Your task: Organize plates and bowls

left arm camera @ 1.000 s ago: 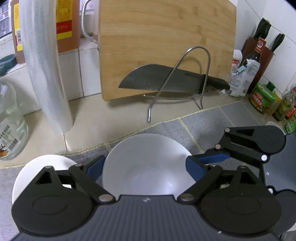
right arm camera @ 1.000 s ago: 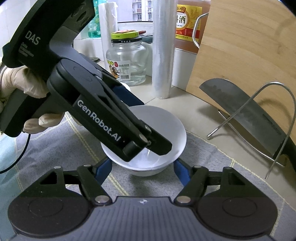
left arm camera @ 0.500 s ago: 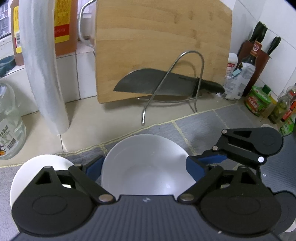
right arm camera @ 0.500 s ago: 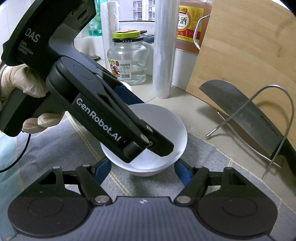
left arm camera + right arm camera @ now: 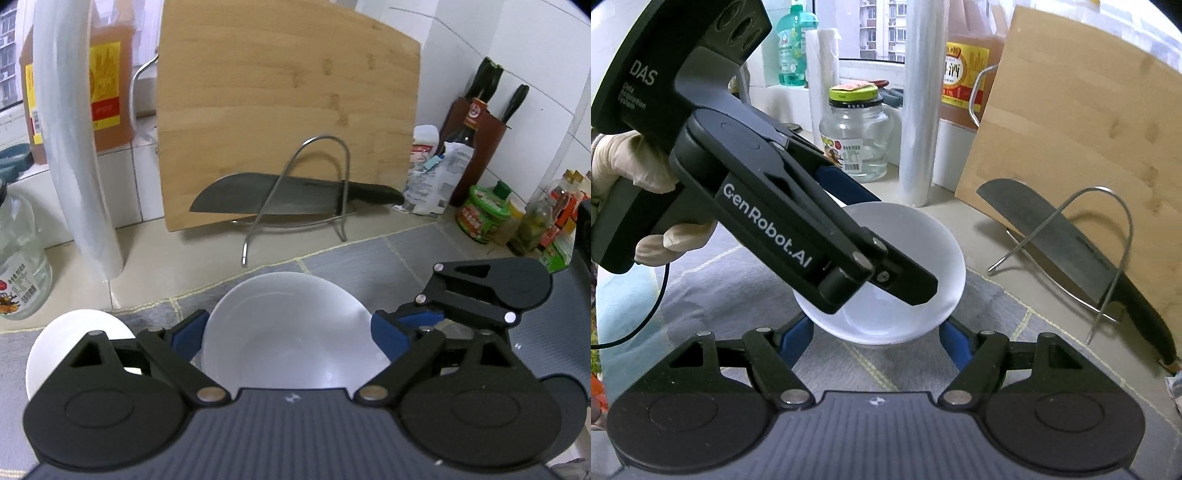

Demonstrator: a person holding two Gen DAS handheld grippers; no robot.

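A white bowl [image 5: 291, 332] is held between the blue pads of my left gripper [image 5: 288, 336], which is shut on its sides, just above the grey mat [image 5: 369, 262]. My right gripper [image 5: 875, 338] is shut on the same bowl [image 5: 916, 258] lower down, with its pads against the bowl's lower wall. In the left wrist view the right gripper's fingers [image 5: 421, 318] reach in at the bowl's right rim. The left gripper's body, held by a gloved hand [image 5: 624, 166], crosses the bowl in the right wrist view. A second small white dish [image 5: 70, 339] sits on the mat to the left.
A wooden cutting board [image 5: 288, 122] leans on the wall behind a wire rack [image 5: 295, 192] holding a cleaver [image 5: 280, 199]. A plastic-wrap roll [image 5: 77, 147], glass jar [image 5: 857, 140] and oil bottle [image 5: 967, 70] stand at left, a knife block [image 5: 480, 147] and condiment jars [image 5: 484, 214] at right.
Both grippers have risen together with the bowl between them. The rack, cleaver and counter now look farther below and more of the wall shows.
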